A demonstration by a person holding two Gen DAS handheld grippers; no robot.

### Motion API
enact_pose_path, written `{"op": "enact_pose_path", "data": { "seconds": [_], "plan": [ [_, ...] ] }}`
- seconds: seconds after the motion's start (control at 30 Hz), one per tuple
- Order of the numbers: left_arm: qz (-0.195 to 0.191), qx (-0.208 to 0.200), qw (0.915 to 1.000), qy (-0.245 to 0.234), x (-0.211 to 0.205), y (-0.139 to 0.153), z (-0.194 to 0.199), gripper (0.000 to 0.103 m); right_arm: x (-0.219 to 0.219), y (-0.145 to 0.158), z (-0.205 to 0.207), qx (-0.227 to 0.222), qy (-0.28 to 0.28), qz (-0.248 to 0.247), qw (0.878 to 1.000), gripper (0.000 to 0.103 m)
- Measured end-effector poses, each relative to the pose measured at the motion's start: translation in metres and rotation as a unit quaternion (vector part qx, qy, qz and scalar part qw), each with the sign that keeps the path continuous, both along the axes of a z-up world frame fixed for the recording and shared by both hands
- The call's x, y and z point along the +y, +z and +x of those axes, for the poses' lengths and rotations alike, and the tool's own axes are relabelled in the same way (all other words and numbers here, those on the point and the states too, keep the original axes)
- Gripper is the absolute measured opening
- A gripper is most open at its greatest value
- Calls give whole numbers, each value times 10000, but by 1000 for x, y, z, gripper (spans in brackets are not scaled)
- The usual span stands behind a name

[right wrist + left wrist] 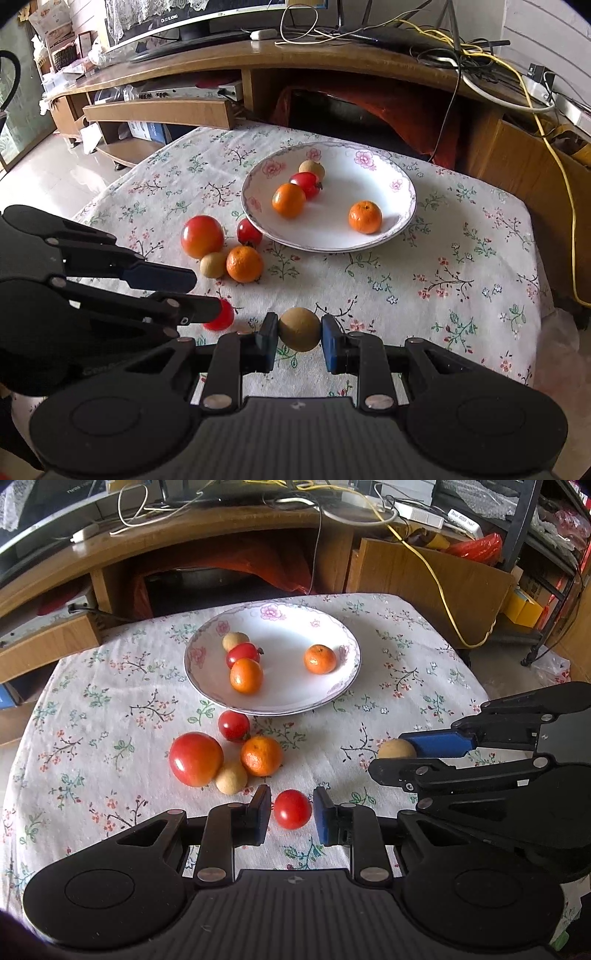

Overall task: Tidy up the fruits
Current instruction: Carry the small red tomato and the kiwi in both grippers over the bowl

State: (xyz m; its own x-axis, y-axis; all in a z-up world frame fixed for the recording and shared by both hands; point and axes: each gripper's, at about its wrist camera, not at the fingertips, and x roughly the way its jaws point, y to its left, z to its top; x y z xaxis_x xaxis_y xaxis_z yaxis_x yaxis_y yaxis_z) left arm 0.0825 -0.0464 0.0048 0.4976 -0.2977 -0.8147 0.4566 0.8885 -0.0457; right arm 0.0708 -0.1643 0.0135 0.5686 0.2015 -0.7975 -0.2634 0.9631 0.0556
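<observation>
My left gripper (291, 805) is shut on a small red tomato (292, 809) just above the flowered tablecloth (388, 686); the right wrist view shows that tomato (224, 319) half hidden behind its fingers. My right gripper (300, 324) is shut on a round tan fruit (299, 332), also low over the cloth; the left wrist view shows it (394, 748) at the blue pad. Beyond them stands a white plate (273, 709) with pink flowers on the rim, holding two oranges, a red tomato and a tan fruit.
Between the grippers and the plate lie a large tomato (195, 758), a small tomato (233, 725), an orange (261, 756) and a tan fruit (231, 777), bunched together. Behind the table runs a wooden desk (207, 531) with cables. The table's edges drop off left and right.
</observation>
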Motion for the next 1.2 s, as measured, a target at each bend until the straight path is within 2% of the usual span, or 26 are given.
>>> {"op": "enact_pose_path", "data": {
  "seconds": [0.4,0.67,0.97,1.03,1.1,1.2],
  "plan": [
    [7,68,10000,33,2,-4,4,35,-3,-6,2,96,-36,-57,9999,27],
    [-405,499,9976,243,4,-20,18,37,-21,-11,-1,178,-227,17,9996,27],
    [-296,661,9966,398,-6,-46,28,39,-28,-12,-4,211,-279,47,9994,27],
    [-229,593,9972,397,-9,-47,27,39,-28,-12,-5,204,-284,47,9994,27],
    [-222,584,9972,407,-9,-47,29,34,-28,-12,-4,208,-290,50,9993,27],
    [-225,607,9971,408,-9,-46,29,34,-27,-12,-2,213,-296,47,9993,27]
  ]
}}
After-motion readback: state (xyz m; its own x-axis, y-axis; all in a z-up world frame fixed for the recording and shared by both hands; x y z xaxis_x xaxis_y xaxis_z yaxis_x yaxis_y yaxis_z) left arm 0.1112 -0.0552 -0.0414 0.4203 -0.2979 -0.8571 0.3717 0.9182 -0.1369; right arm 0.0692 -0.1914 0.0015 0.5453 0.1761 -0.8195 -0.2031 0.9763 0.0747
